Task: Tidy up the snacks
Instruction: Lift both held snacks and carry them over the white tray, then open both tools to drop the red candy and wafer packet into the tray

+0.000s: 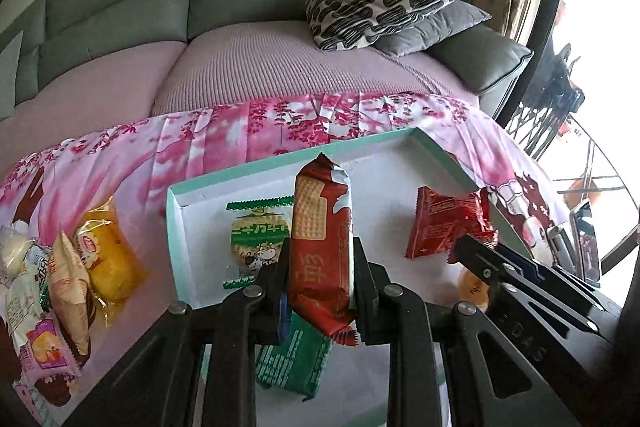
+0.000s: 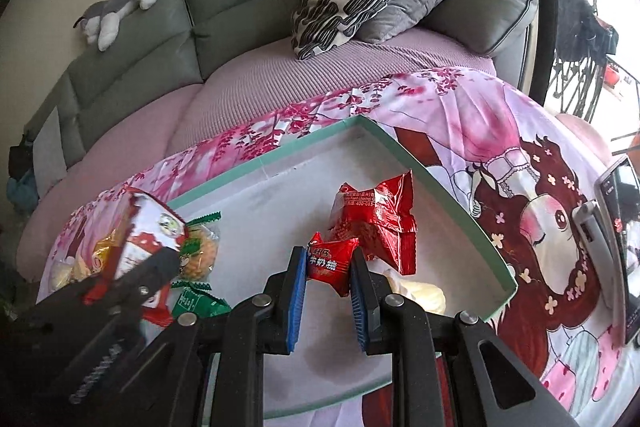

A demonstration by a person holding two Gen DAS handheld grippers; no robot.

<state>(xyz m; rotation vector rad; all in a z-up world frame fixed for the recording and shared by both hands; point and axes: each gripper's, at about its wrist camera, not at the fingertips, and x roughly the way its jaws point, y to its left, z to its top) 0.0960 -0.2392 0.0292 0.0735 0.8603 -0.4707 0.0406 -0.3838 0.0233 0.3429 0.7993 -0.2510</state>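
Note:
My left gripper (image 1: 320,247) is shut on a long red cracker packet (image 1: 322,239), held upright over the white tray with a teal rim (image 1: 248,171). In the tray lie a green-edged biscuit pack (image 1: 256,241), a dark green packet (image 1: 294,359) and a red packet (image 1: 444,227). In the right wrist view my right gripper (image 2: 329,261) is shut on a small red snack packet (image 2: 332,263), above the same tray (image 2: 448,203). A bigger red packet (image 2: 378,223) lies just beyond it. The left gripper with its cracker packet (image 2: 148,239) shows at the left.
Several loose snacks (image 1: 68,259) lie on the pink flowered cloth (image 1: 240,135) left of the tray. A grey sofa with cushions (image 1: 384,3) stands behind. A phone on a stand (image 2: 616,227) is at the right edge of the cloth. A pale yellow item (image 2: 424,295) lies in the tray's near right corner.

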